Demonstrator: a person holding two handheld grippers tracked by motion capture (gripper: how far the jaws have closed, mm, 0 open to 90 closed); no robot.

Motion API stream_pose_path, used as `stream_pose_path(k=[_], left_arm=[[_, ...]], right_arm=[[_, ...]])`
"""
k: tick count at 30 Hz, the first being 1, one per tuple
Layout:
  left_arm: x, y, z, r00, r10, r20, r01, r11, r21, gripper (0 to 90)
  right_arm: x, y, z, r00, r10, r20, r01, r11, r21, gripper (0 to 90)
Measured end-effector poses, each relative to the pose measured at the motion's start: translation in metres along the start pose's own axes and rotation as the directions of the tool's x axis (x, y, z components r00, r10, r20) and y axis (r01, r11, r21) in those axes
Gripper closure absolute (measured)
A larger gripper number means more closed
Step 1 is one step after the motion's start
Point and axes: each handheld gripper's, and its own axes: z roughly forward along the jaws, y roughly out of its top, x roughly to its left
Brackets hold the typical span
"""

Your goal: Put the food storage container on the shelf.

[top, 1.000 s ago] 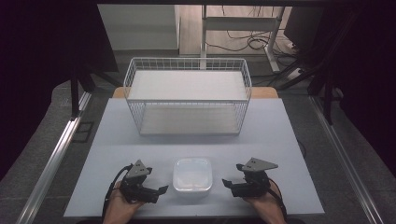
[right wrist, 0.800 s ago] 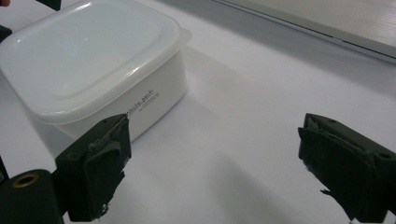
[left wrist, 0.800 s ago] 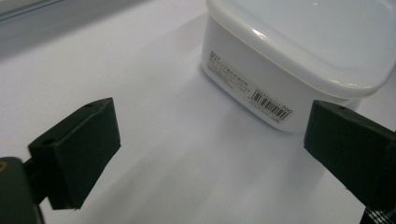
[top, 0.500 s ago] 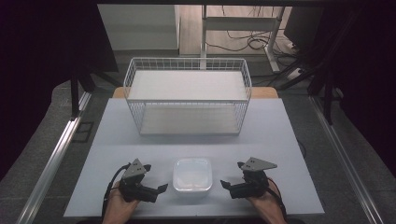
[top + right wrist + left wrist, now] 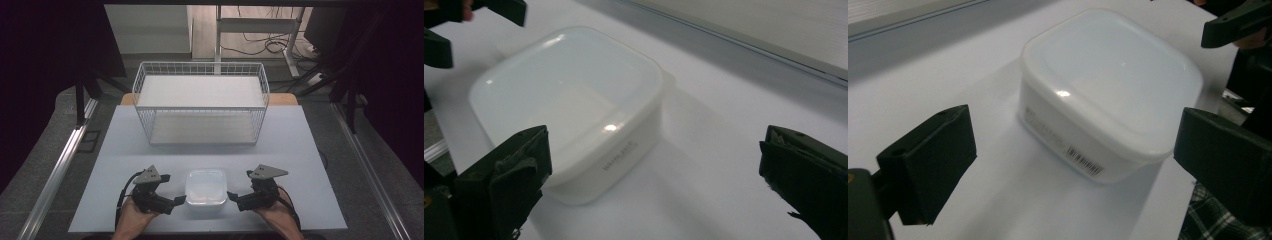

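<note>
Two grippers flank a white plastic box at the near edge of the table in the high view: left gripper at nine o'clock of it, right gripper at three o'clock, both aimed inward and just short of touching. At twelve o'clock, well apart, a white wire basket with nothing visible inside.

From the left gripper view, jaws spread wide, nothing between them, the box ahead at one o'clock, lid on, barcode label on its side; contents hidden by the milky plastic.

From the right gripper view, jaws spread wide and just been opening, nothing between them, the box at eleven o'clock.

Probably the approach before a two-sided pickup. Next: move inward, close on opposite walls, lift level.
</note>
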Motion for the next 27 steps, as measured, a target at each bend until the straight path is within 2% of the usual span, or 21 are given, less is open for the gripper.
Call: stream_pose_path(k=[3,4,8,14,16,19,20,21,22,23,24,25,26,27], left_arm=[[-0.002,0.004,0.004,0.9999,0.012,-0.002,-0.012,0.9998,0.013,3.9],[-0.003,0.009,0.008,0.9998,0.021,-0.004,-0.021,0.9995,0.026,4.3],[-0.004,0.020,0.018,0.9990,0.042,-0.013,-0.041,0.9980,0.048,6.7],[-0.002,0.028,0.030,0.9983,0.054,-0.020,-0.052,0.9954,0.080,9.5],[0.000,0.025,0.031,0.9994,0.027,-0.022,-0.025,0.9960,0.086,11.7],[0.003,0.021,0.030,0.9998,0.008,-0.016,-0.006,0.9957,0.092,16.3],[0.005,0.018,0.029,0.9993,-0.030,0.020,0.029,0.9960,0.085,18.6],[0.005,0.018,0.029,0.9993,-0.030,0.020,0.029,0.9960,0.085,22.0],[0.006,0.016,0.029,0.9965,-0.058,0.060,0.053,0.9951,0.083,25.2],[0.006,0.016,0.029,0.9965,-0.058,0.060,0.053,0.9951,0.083,27.0],[0.006,0.014,0.029,0.9943,-0.081,0.069,0.075,0.9933,0.088,27.4],[0.006,0.014,0.029,0.9943,-0.081,0.069,0.075,0.9933,0.088,30.2],[0.006,0.013,0.028,0.9904,-0.104,0.091,0.096,0.9911,0.093,31.3],[0.006,0.012,0.027,0.9881,-0.115,0.102,0.106,0.9899,0.095,31.3]], right_arm=[[0.003,0.004,0.002,0.9999,-0.009,-0.011,0.009,1.000,0.002,0.3],[0.006,0.008,0.005,0.9996,-0.025,-0.011,0.025,1.000,0.011,0.3],[0.012,0.017,0.012,0.9988,-0.042,-0.026,0.043,0.998,0.038,2.1],[0.016,0.027,0.021,0.9991,-0.027,-0.032,0.029,0.998,0.061,10.9],[0.013,0.027,0.026,0.9990,0.001,-0.045,0.003,0.997,0.081,16.2],[0.011,0.024,0.029,0.9978,0.016,-0.064,-0.010,0.994,0.105,17.1],[0.010,0.021,0.032,0.9965,0.032,-0.077,-0.022,0.991,0.130,19.3],[0.010,0.021,0.032,0.9965,0.032,-0.077,-0.022,0.991,0.130,19.3],[0.008,0.019,0.032,0.9929,0.065,-0.099,-0.052,0.990,0.135,24.0],[0.008,0.019,0.032,0.9929,0.065,-0.099,-0.052,0.990,0.135,24.0],[0.008,0.019,0.031,0.9880,0.101,-0.117,-0.083,0.985,0.149,28.7],[0.008,0.019,0.031,0.9880,0.101,-0.117,-0.083,0.985,0.149,28.7],[0.006,0.018,0.031,0.9779,0.153,-0.142,-0.129,0.978,0.165,32.2],[0.006,0.018,0.031,0.9779,0.153,-0.142,-0.129,0.978,0.165,32.2]])
